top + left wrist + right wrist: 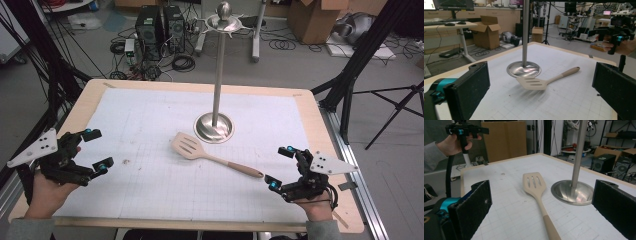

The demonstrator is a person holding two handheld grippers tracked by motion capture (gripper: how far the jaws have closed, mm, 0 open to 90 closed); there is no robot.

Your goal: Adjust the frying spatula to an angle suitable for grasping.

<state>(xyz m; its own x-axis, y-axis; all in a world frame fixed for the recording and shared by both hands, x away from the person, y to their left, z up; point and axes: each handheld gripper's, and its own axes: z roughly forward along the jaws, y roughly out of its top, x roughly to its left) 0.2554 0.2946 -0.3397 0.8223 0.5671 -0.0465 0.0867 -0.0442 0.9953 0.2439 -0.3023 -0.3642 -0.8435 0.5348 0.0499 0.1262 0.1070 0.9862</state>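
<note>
A beige slotted spatula (210, 156) lies flat on the white gridded mat (150, 130), its head toward the steel stand and its brown-tipped handle pointing to the right gripper. The stand's round base (214, 127) carries a tall pole (219, 75) with hooks on top. My left gripper (98, 150) is held at the mat's left edge, open and empty. My right gripper (281, 167) hovers at the right, just past the handle's end, open and empty. The left gripper view has the spatula (541, 81) and base (524, 69) between its jaws. The right gripper view looks along the spatula (537, 195).
The wooden table (330, 150) ends shortly beyond the mat on every side. Computer towers (160, 30), cables and cardboard boxes (312, 17) sit on the floor behind. Black tripod legs (360, 55) stand at the right.
</note>
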